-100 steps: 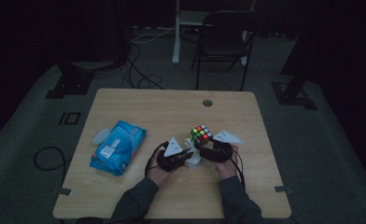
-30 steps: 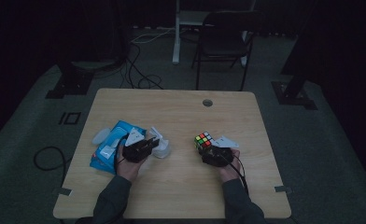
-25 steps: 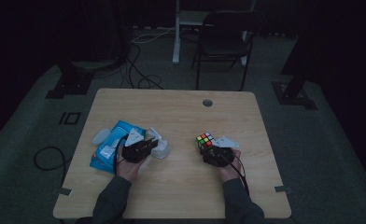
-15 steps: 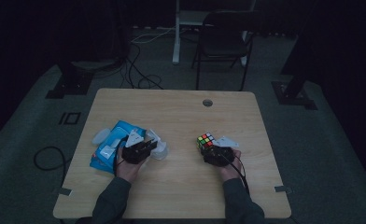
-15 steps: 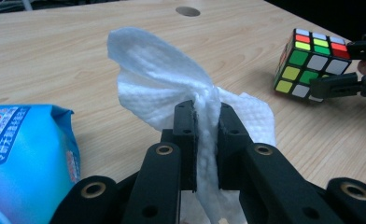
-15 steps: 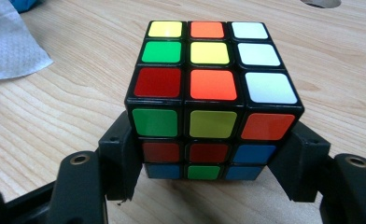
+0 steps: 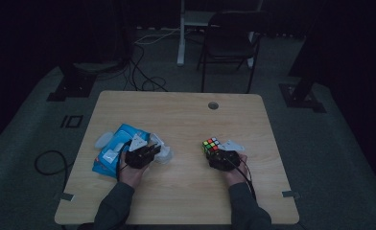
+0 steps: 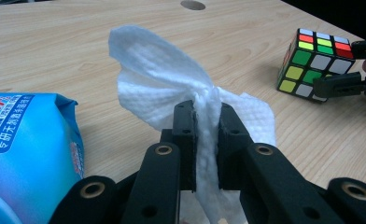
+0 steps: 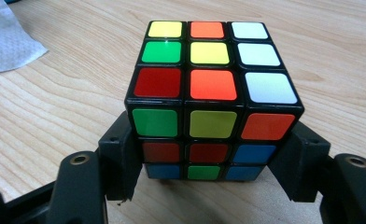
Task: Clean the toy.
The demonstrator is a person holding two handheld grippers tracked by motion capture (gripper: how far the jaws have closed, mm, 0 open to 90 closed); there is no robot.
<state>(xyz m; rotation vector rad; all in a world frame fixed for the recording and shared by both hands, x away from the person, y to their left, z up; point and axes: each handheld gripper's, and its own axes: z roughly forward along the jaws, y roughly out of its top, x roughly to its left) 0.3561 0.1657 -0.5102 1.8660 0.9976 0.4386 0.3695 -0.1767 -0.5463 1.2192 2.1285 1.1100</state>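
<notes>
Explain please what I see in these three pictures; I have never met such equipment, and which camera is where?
A person sits at a wooden table and holds a hand-operated two-jaw gripper in each hand. The high view looks down from above. The other two cameras ride on the grippers and look along their black jaws. The left gripper pinches a white wet wipe; beside it lies a blue wipe packet. The right gripper clamps the lower part of a Rubik's cube, which stands on the table.
</notes>
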